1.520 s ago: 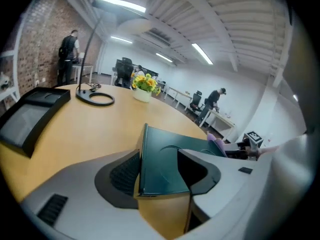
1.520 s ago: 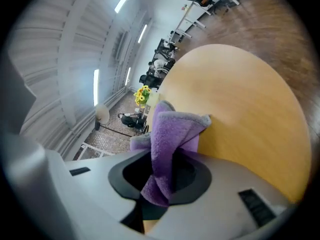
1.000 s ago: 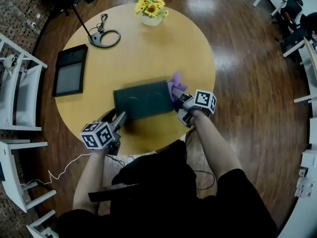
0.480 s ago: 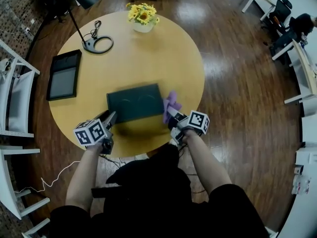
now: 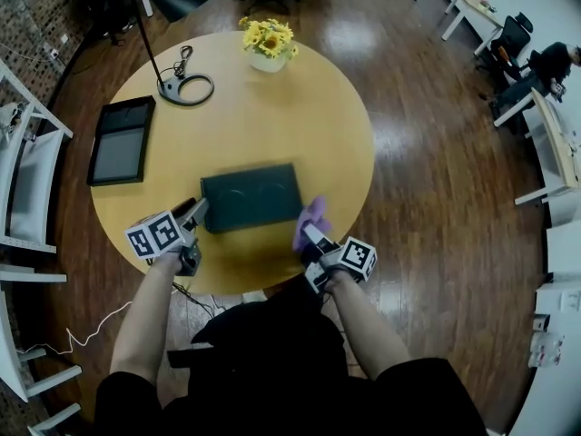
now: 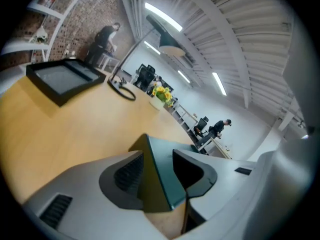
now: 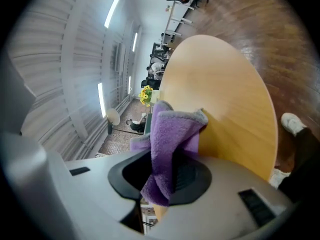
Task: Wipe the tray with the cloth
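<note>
L gripper [image 5: 196, 211] is opening a bit w/ tray [image 5: 250, 196] corner between jaws — R gripper [image 5: 307, 233] is pinching purple cloth [image 5: 314, 214] just beside tray's right end.

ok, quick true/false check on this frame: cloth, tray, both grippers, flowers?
1. The purple cloth is clamped in the right gripper. True.
2. The cloth lies spread out in the middle of the tray. False: it is bunched in the right gripper's jaws, beside the tray's right end.
3. A corner of the tray stands between the left gripper's jaws. True; those jaws are opening.
4. The flowers stand on the tray. False: they stand near the far edge of the table, apart from the tray.
</note>
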Action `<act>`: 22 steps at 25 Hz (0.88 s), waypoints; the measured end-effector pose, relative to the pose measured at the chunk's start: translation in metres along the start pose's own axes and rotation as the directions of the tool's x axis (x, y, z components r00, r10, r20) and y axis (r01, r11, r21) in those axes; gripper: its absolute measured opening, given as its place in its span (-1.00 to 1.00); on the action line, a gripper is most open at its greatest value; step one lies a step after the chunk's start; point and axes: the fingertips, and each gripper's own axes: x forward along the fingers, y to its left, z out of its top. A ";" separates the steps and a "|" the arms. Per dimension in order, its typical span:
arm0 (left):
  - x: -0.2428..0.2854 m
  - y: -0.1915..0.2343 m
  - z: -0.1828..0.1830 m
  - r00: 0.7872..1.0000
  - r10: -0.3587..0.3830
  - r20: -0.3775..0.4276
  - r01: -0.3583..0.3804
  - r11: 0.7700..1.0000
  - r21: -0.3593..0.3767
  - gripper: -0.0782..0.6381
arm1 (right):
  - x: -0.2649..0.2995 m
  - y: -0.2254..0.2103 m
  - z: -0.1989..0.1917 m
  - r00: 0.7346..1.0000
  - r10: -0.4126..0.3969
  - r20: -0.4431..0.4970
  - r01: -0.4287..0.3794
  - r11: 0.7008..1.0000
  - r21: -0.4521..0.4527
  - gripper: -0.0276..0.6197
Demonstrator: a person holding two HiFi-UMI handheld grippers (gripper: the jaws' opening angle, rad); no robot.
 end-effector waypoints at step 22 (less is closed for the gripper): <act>0.021 -0.032 -0.045 0.971 -0.088 -0.222 0.132 0.972 0.193 -0.16 | 0.043 0.015 0.073 0.995 -0.083 0.057 0.082 0.996 0.018 -0.65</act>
